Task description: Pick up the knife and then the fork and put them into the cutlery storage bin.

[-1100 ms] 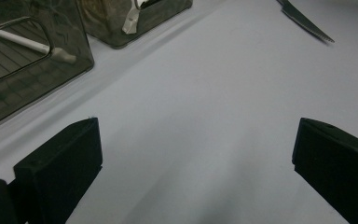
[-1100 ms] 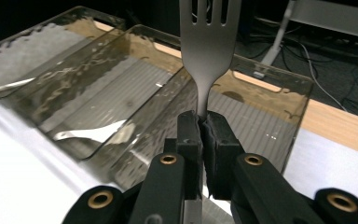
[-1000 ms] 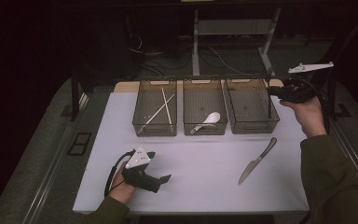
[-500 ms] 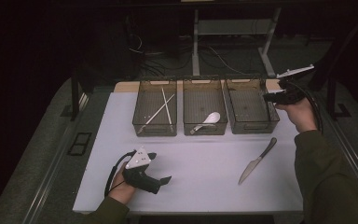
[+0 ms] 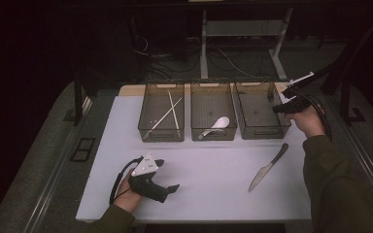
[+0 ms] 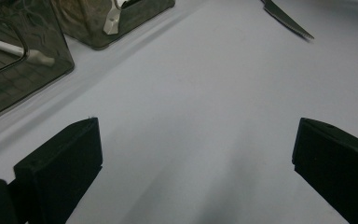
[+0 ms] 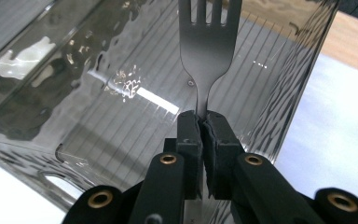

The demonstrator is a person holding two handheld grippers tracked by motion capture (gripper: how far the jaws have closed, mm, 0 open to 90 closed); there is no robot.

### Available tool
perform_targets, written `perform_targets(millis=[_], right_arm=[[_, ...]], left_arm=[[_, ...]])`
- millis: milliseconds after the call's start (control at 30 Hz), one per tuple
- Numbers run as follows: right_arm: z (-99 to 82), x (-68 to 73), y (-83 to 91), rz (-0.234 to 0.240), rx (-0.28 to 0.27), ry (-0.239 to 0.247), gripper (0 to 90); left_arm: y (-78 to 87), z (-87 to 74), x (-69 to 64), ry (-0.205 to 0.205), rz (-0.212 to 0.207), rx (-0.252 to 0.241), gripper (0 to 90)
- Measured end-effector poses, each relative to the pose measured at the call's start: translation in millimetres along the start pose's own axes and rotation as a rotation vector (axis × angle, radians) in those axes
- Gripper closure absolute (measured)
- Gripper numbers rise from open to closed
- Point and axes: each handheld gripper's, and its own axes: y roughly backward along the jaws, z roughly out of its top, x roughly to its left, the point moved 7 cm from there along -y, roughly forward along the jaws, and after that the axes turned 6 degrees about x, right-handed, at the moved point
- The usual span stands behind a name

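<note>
A fork [image 7: 209,46] is being pinched by its handle between the pressed-together jaws of the right gripper [image 7: 204,122], with the tines pointing away from the camera. In the right gripper view, the fork is being held over the open top of the right-hand bin [image 7: 98,93], a smoky clear container with a ribbed floor; whether the tines are touching the floor cannot be told. In the high view, the right gripper [image 5: 277,108] is being held at the far right corner of that bin [image 5: 261,127], though the fork itself is too dark and small there to be made out.

The left gripper [image 5: 174,188] is being rested on the white mat [image 5: 213,194] near the front edge, its jaws spread wide with nothing between them, as the left gripper view is showing. A knife [image 5: 268,167] is lying on the mat in front of the right-hand bin. Chopsticks [image 5: 167,114] are lying crossed in the left bin [image 5: 161,132], and a white spoon [image 5: 214,126] is lying in the middle bin [image 5: 212,133].
</note>
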Motion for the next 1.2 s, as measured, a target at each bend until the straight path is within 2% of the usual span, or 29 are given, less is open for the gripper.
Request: perform_targets(millis=[333, 433, 533, 633, 700, 800, 1000, 1100, 1200], right_arm=[[4.1, 3.5, -19.3, 0.006, 0.003, -0.001, 84.4], [5.4, 7.2, -26.5, 0.005, 0.019, 0.005, 82.8], [5.1, 9.4, -31.7, 0.008, 0.033, -0.007, 76.0], [4.2, 10.7, -32.2, 0.046, 0.024, -0.029, 68.3], [4.6, 11.4, -28.0, 0.073, -0.003, -0.046, 64.5], [6.5, 14.3, -13.6, 0.102, -0.068, -0.038, 58.8], [-3.1, 23.6, 25.9, 0.112, -0.194, -0.004, 56.4], [-15.4, 30.6, 39.5, 0.116, -0.206, 0.022, 58.3], [-29.6, 37.6, 50.1, 0.113, -0.214, 0.042, 65.2]], left_arm=[[0.1, 0.3, -0.1, -0.003, -0.002, 0.0, 0.9], [0.3, 0.4, -0.1, -0.003, -0.002, -0.001, 0.9], [0.6, 0.7, -0.4, 0.0, -0.003, -0.005, 0.9], [0.7, 0.5, -0.4, -0.001, -0.004, -0.005, 0.9], [0.7, 0.5, -0.3, -0.001, -0.004, -0.004, 0.9], [0.5, 0.8, -0.5, 0.0, -0.003, -0.005, 0.9], [-0.8, -0.1, -0.8, -0.003, -0.005, 0.004, 0.9], [-1.2, 0.1, -1.4, -0.003, -0.004, 0.006, 0.9], [-1.5, 0.1, -2.3, -0.002, -0.005, 0.007, 0.9]])
